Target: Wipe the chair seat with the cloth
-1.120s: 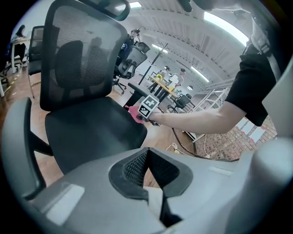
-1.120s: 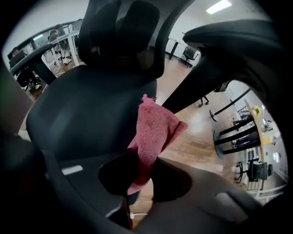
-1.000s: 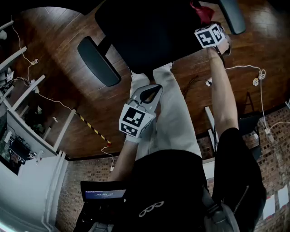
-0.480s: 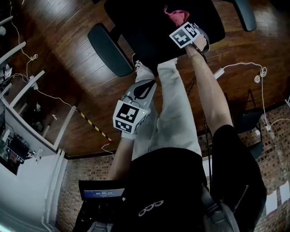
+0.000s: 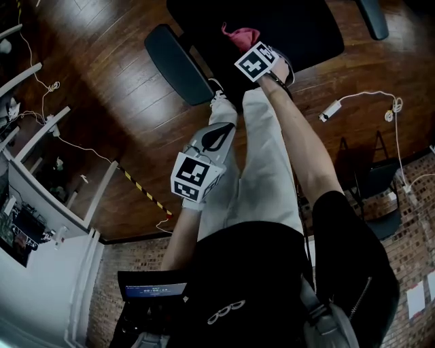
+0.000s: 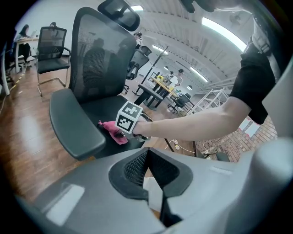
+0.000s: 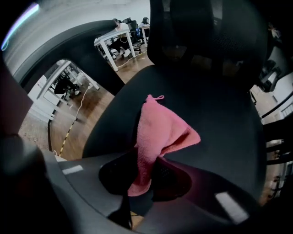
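Note:
The black chair seat [image 5: 306, 27] fills the top of the head view. On it lies a pink cloth [image 5: 239, 34], and my right gripper [image 5: 246, 45] is shut on it near the seat's front edge. In the right gripper view the cloth [image 7: 158, 130] hangs from between the jaws of the right gripper [image 7: 142, 180], draped onto the seat [image 7: 219, 114]. My left gripper [image 5: 221, 136] is shut on nothing and held low over the person's trouser leg, away from the chair. From the left gripper view I see the cloth [image 6: 112, 133], the seat [image 6: 100, 107] and the backrest [image 6: 98, 55].
A black armrest [image 5: 178, 64] juts out left of the seat, and a second armrest [image 5: 372, 15] sits at the top right. White cables and a power strip [image 5: 331, 109] lie on the wooden floor. A dark chair [image 5: 377, 183] stands at the right, white desk frames [image 5: 41, 136] at the left.
My right gripper has dragged the pink cloth leftward across the seat toward its front edge. The left gripper has stayed about where it was.

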Demonstrator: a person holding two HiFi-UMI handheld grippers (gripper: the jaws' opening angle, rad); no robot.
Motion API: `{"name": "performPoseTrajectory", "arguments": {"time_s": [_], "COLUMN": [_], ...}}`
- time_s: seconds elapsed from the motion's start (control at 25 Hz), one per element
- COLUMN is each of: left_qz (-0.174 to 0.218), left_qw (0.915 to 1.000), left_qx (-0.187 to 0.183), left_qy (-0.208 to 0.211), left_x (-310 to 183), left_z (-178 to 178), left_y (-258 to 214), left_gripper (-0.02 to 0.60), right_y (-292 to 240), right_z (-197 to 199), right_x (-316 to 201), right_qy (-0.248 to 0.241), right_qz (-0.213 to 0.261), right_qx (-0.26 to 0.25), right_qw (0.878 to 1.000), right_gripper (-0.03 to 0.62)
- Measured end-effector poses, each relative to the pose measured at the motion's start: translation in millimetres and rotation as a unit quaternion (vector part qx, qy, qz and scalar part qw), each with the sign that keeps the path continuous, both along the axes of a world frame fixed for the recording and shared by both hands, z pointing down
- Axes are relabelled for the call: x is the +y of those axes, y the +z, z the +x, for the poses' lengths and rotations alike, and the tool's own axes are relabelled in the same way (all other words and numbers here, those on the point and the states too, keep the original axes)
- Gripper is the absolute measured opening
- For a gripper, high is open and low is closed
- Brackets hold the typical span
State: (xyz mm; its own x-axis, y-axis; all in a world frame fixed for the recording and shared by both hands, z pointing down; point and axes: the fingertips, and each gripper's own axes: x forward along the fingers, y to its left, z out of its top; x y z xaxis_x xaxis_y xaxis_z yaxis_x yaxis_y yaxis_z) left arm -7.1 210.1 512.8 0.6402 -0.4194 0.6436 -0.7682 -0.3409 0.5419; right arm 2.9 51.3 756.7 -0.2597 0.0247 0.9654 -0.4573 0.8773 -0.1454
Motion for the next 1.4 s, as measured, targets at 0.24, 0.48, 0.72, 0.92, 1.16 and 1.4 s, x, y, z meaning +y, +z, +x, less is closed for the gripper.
{"name": "performPoseTrajectory", "arguments": {"time_s": [0.24,0.48,0.72,0.92,1.16,1.4], "left_qz": [-0.005,-0.002,-0.003,-0.012,-0.014,-0.013], "left_qw": [1.0,0.9999,0.9999,0.9998,0.9995,0.9993], "left_qx": [0.0,-0.003,-0.009,-0.008,-0.003,-0.005], "left_qy": [0.007,0.014,0.013,0.016,0.028,0.036], "left_x": [16.9,18.8,10.8,4.5,-14.4,-30.5], "left_z": [-2.5,5.7,15.6,33.8,64.1,86.5], "left_y": [1.7,-1.4,-2.9,1.7,2.4,0.4], "left_gripper": [-0.009,-0.009,-0.009,-0.009,-0.009,-0.009], "right_y": [-13.9,-37.4,-17.0,6.0,8.3,1.7], "right_z": [-40.7,-80.2,-35.0,47.8,126.7,187.8], "right_x": [44.9,91.7,65.7,6.2,-50.2,-93.4], "right_qy": [0.035,0.033,0.054,0.116,0.15,0.164], "right_qz": [-0.079,-0.205,-0.173,-0.13,-0.102,-0.064], "right_qx": [-0.077,-0.186,-0.164,-0.112,-0.084,-0.06], "right_qw": [0.993,0.961,0.97,0.978,0.98,0.983], "right_gripper": [0.067,0.067,0.067,0.067,0.067,0.069]}}
